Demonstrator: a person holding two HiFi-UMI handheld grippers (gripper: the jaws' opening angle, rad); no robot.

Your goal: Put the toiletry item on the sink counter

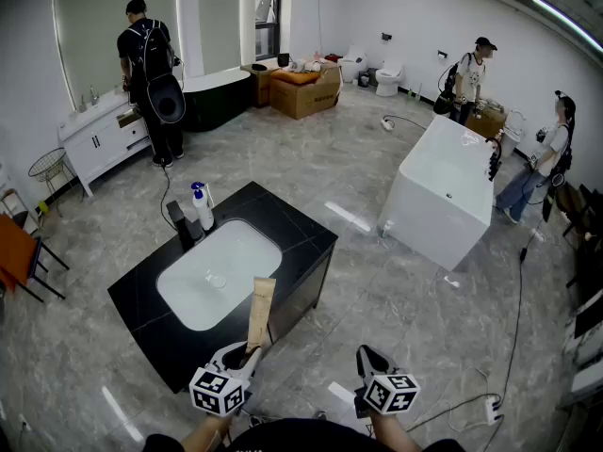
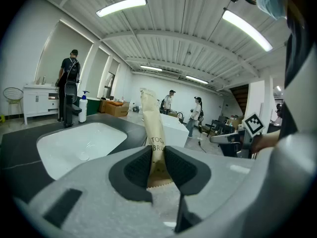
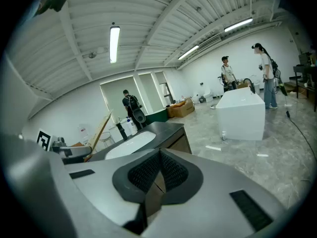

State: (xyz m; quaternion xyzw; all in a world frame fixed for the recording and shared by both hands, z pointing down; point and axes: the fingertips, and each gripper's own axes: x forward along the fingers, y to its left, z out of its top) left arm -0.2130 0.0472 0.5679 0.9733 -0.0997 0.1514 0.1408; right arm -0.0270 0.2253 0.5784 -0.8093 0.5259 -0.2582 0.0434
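Observation:
A tall tan paper toothbrush packet point(image 1: 260, 314) stands upright in my left gripper point(image 1: 247, 354), whose jaws are shut on its lower end. In the left gripper view the packet point(image 2: 151, 128) rises between the dark pads point(image 2: 137, 168) above the near edge of the black sink counter point(image 2: 20, 148). The counter point(image 1: 292, 234) holds a white basin point(image 1: 219, 271). My right gripper point(image 1: 369, 358) hangs to the right of the counter, shut with nothing in it. In the right gripper view, that gripper point(image 3: 159, 170) faces the counter point(image 3: 166, 130), with the packet point(image 3: 99, 130) at the left.
A white pump bottle point(image 1: 202, 205) and a black faucet point(image 1: 181, 224) stand at the counter's far left. A white bathtub point(image 1: 448, 191) stands to the right, with two people beyond it. Another person stands at a white vanity point(image 1: 99, 139). Cables point(image 1: 513, 347) lie on the floor.

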